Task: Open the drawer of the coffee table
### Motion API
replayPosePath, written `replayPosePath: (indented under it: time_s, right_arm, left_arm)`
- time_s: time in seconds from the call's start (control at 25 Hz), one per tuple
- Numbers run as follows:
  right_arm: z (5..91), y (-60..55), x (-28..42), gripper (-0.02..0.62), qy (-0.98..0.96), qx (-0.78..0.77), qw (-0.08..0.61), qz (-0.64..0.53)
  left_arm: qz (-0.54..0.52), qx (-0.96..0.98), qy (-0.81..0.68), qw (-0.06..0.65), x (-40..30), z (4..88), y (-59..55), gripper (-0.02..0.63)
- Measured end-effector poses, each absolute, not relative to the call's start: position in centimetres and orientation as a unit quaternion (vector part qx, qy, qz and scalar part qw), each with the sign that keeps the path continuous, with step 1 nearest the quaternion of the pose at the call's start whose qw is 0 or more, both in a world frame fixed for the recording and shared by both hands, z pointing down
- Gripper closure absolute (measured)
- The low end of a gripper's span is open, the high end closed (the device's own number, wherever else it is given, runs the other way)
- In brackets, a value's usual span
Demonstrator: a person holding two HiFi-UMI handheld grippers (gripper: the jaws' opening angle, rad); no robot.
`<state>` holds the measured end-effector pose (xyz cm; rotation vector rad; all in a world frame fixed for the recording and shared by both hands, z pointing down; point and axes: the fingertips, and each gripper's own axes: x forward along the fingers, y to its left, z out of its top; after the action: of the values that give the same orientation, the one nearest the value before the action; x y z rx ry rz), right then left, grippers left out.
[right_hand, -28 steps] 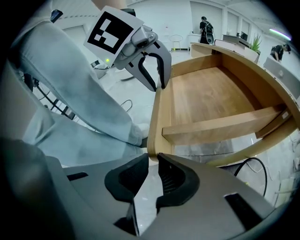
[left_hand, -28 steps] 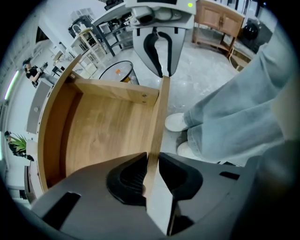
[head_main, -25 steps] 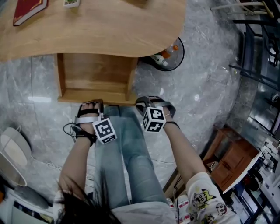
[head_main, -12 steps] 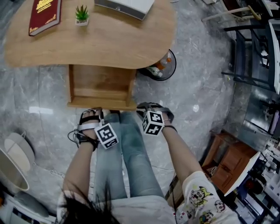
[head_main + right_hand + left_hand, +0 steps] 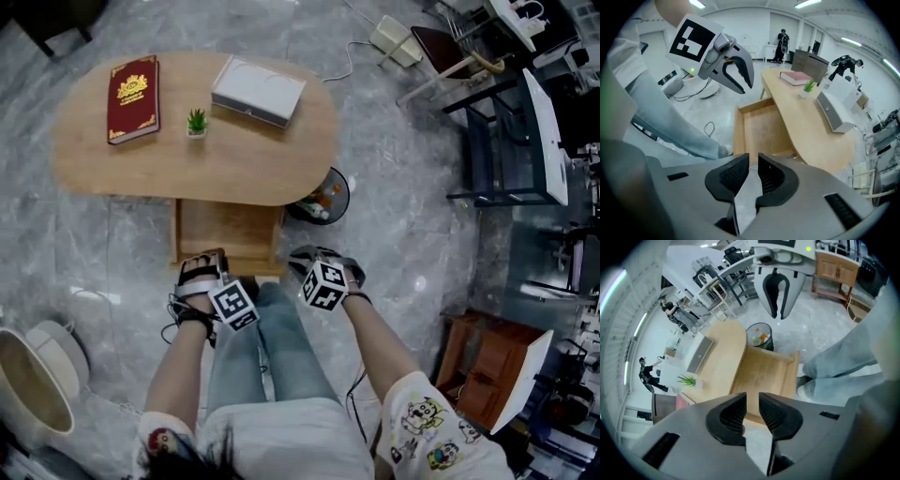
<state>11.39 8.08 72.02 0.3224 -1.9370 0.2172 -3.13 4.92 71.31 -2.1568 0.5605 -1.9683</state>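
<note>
Wooden drawer [image 5: 228, 232] sits pulled out under the coffee table [image 5: 234, 169], so we hold left gripper [image 5: 752, 397] and right gripper [image 5: 753, 159] clear, jaws slightly parted, empty.

A lab or workshop hall: grey marble floor [image 5: 403, 244], black metal racks [image 5: 497, 141] at right, ceiling strip lights [image 5: 807, 3].

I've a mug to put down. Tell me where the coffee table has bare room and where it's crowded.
Free: the tabletop strip on the drawer side of the red book, plant and white box, and the end right of the box. The open drawer looks empty too. Crowded: the row those three form.
</note>
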Motion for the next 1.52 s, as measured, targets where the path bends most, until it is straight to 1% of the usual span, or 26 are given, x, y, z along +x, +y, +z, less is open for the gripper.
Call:
replayPosePath:
  time_s: [0.16,0.32,0.48,0.64,0.84,0.92,1.04,1.12,1.2,1.4,1.52]
  right_arm:
    - [64.8,6.1,10.4,0.543,-0.836,0.178,0.511,0.093]
    - [57.5,4.5,9.8,0.543,-0.855,0.226,0.456,0.099]
    - [49.8,2.9,9.5,0.543,-0.873,0.277,0.392,0.091]
    - [42.1,1.8,9.3,0.543,-0.892,0.318,0.302,0.109]
    - [33.7,0.5,10.0,0.543,-0.905,0.363,0.171,0.140]
    - [31.2,0.2,10.2,0.543,-0.907,0.373,0.137,0.140]
    - [28.8,0.3,10.5,0.545,-0.906,0.386,0.100,0.140]
    - [27.4,0.6,10.8,0.575,-0.905,0.393,0.077,0.140]
    - [26.4,1.1,11.0,0.580,-0.906,0.394,0.060,0.142]
    - [24.6,2.0,11.4,0.588,-0.913,0.386,0.038,0.126]
    - [23.9,2.6,11.8,0.593,-0.914,0.389,0.036,0.110]
  left_arm:
    - [-0.637,-0.735,0.219,0.079,-2.9,65.1,3.0,0.532]
    - [-0.607,-0.749,0.254,0.075,-2.8,59.1,1.5,0.532]
    - [-0.568,-0.761,0.309,0.045,-2.9,53.2,0.3,0.532]
    - [-0.520,-0.769,0.372,0.013,-3.3,46.7,-0.6,0.532]
    - [-0.400,-0.801,0.444,-0.036,-2.2,38.7,-1.5,0.532]
    - [-0.355,-0.810,0.464,-0.050,-2.0,36.0,-1.5,0.532]
    - [-0.296,-0.817,0.491,-0.070,-2.3,32.8,-1.2,0.532]
    - [-0.268,-0.818,0.501,-0.088,-2.5,31.4,-0.6,0.532]
    - [-0.247,-0.821,0.504,-0.102,-2.4,30.2,0.1,0.534]
    - [-0.192,-0.823,0.521,-0.124,-2.5,27.9,1.4,0.554]
    - [-0.154,-0.825,0.523,-0.145,-2.6,26.8,2.6,0.565]
